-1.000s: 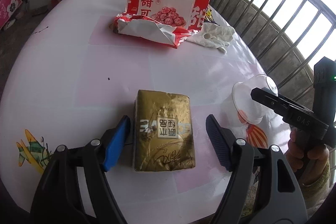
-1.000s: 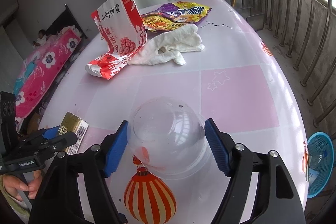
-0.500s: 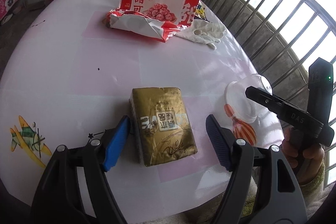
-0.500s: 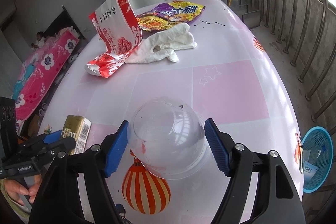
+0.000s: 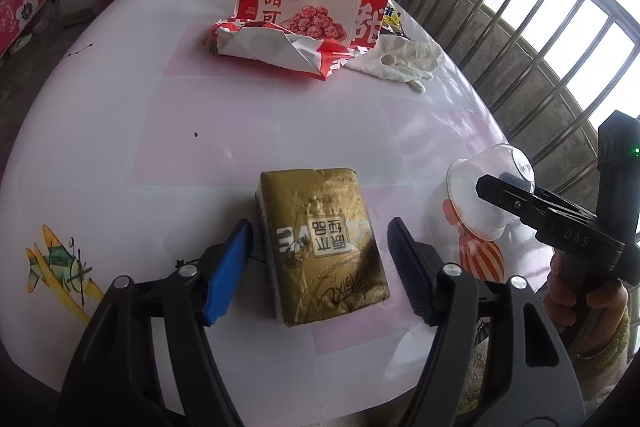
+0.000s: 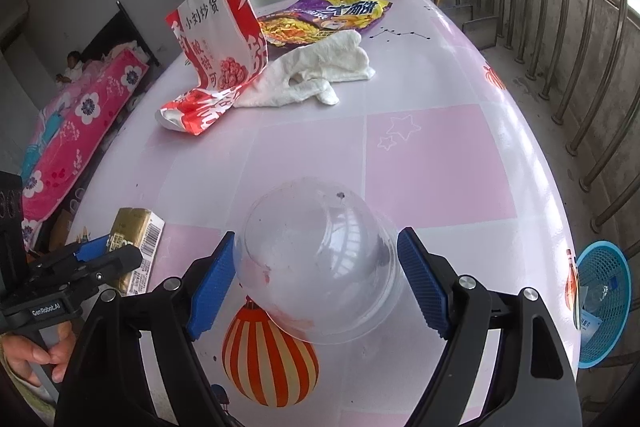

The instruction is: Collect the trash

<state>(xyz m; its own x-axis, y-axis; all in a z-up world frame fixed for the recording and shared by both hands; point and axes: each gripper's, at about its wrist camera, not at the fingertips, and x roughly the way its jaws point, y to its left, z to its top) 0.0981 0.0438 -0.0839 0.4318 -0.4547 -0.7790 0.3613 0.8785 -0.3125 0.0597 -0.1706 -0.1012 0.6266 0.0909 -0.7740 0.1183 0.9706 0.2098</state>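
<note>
Gold packet (image 5: 324,243) flat near table edge; clear dome lid (image 6: 316,263) rim-down beside it.

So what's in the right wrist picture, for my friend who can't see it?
A clear plastic dome lid sits upside-up on a pink and white table, between the open blue fingers of the right gripper, which have just been opening. Farther back lie a red snack bag, a white glove and a purple wrapper; a blue basket stands on the floor.
</note>
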